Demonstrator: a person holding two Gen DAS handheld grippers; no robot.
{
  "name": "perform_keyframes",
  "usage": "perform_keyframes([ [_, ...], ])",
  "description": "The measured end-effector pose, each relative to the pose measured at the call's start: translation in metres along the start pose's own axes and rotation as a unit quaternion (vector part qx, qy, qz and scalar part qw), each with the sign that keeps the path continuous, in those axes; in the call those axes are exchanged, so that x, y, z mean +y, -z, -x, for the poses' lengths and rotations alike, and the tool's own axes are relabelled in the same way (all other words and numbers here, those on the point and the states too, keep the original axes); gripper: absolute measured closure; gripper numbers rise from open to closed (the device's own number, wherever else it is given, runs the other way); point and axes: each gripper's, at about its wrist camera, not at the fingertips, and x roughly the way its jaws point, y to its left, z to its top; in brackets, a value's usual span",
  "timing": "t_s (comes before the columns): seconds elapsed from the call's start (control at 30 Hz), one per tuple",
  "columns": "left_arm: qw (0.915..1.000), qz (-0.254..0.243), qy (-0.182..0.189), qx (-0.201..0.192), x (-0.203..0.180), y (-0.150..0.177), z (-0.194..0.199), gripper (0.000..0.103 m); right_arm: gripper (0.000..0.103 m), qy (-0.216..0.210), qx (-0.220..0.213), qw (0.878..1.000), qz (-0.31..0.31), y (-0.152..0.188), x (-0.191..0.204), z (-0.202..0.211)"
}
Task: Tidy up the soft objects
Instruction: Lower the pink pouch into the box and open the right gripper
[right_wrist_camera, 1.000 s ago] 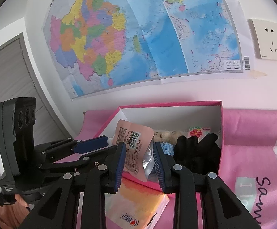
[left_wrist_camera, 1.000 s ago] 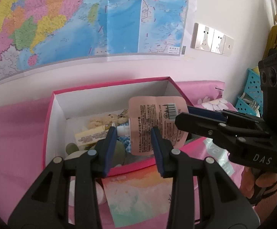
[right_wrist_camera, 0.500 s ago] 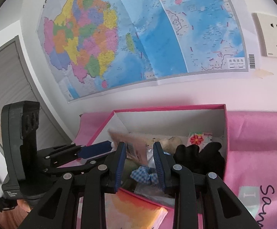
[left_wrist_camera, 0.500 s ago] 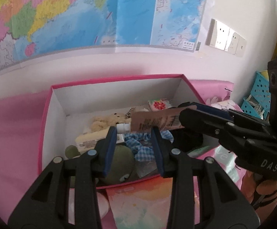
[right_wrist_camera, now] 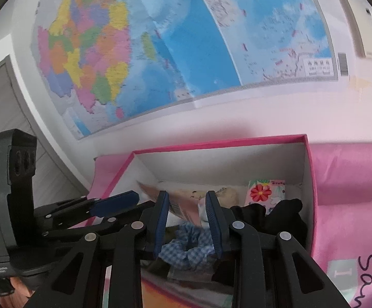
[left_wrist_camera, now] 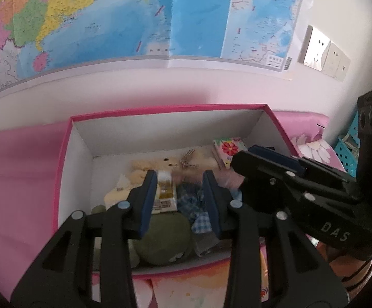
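Observation:
A pink-rimmed white box [left_wrist_camera: 78,154] [right_wrist_camera: 306,169] stands against the wall, holding a beige plush bear [left_wrist_camera: 155,165], a blue checked scrunchie [right_wrist_camera: 186,246], a green plush [left_wrist_camera: 163,238], a flowered tissue pack [left_wrist_camera: 228,148] [right_wrist_camera: 265,192] and black gloves [right_wrist_camera: 275,213]. A pink pouch [right_wrist_camera: 183,205] lies tilted in the box between the open jaws of my right gripper [right_wrist_camera: 188,215], which also shows in the left wrist view [left_wrist_camera: 250,159]. My left gripper [left_wrist_camera: 179,200] is open and empty over the box.
A pink floral cloth [right_wrist_camera: 352,205] covers the surface. A colourful packet [left_wrist_camera: 198,290] lies in front of the box. A blue basket [left_wrist_camera: 347,151] stands at right. A map [left_wrist_camera: 134,12] and wall sockets [left_wrist_camera: 324,51] are behind.
The right gripper carried the pink pouch down into the box and opened, and the pouch now lies loose. Both grippers moved closer to the box.

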Motion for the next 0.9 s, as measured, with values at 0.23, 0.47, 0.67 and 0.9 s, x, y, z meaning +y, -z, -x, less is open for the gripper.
perform_keyframes([
  [0.23, 0.9993, -0.004, -0.012, -0.034, -0.001, 0.004, 0.014, 0.051, 0.063, 0.014, -0.002, 1.0, -0.003, 0.005, -0.005, 0.003],
  [0.47, 0.997, -0.001, -0.011, -0.077, 0.007, 0.026, 0.05, 0.042, 0.056, 0.009, -0.008, 1.0, 0.002, 0.02, -0.004, 0.023],
  [0.67, 0.9945, -0.001, -0.024, -0.102, 0.01, 0.053, 0.08, 0.032, 0.045, 0.014, -0.023, 0.999, 0.029, 0.037, 0.01, 0.051],
  [0.9, 0.993, -0.005, -0.04, -0.111, 0.008, 0.085, 0.103, 0.019, 0.027, 0.031, -0.038, 0.997, 0.067, 0.066, 0.033, 0.083],
])
